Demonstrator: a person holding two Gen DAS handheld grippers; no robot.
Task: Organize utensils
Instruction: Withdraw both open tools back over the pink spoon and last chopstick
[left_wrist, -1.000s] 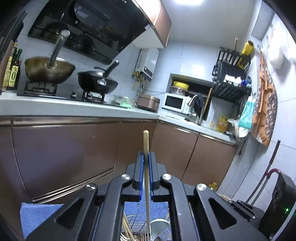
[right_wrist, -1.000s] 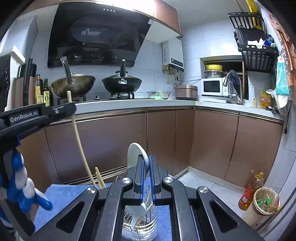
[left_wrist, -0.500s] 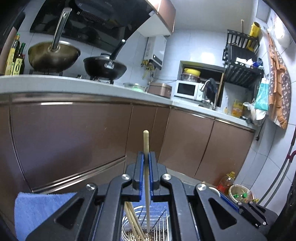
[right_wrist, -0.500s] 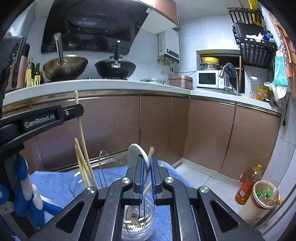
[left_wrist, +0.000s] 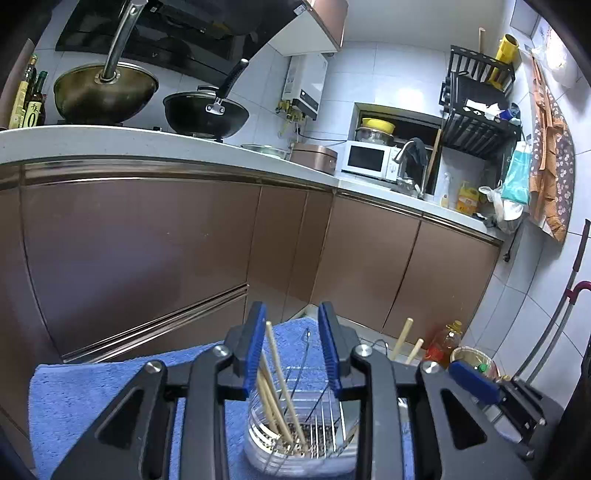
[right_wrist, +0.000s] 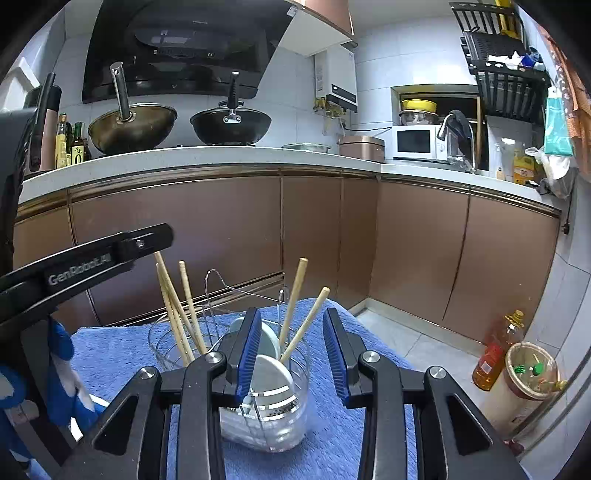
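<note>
A clear utensil holder with a wire rack (left_wrist: 306, 435) stands on a blue towel (left_wrist: 92, 391). My left gripper (left_wrist: 293, 347) is open just above it, and several wooden chopsticks (left_wrist: 277, 373) stand loose in its left compartment. My right gripper (right_wrist: 291, 350) is open above the right compartment (right_wrist: 266, 413), where white spoons (right_wrist: 267, 369) and two chopsticks (right_wrist: 295, 295) stand. In the right wrist view the left gripper's arm (right_wrist: 85, 266) hangs over more chopsticks (right_wrist: 177, 306).
Brown cabinets (right_wrist: 314, 240) under a white counter (right_wrist: 184, 155) stand close behind the towel. Two woks (right_wrist: 229, 125) sit on the stove. An oil bottle (right_wrist: 495, 354) and a bin (right_wrist: 528, 373) stand on the floor at the right.
Both grippers dropped toward the holder and opened. The left let go of its chopstick and the right let go of the white spoon; both now stand in the holder.
</note>
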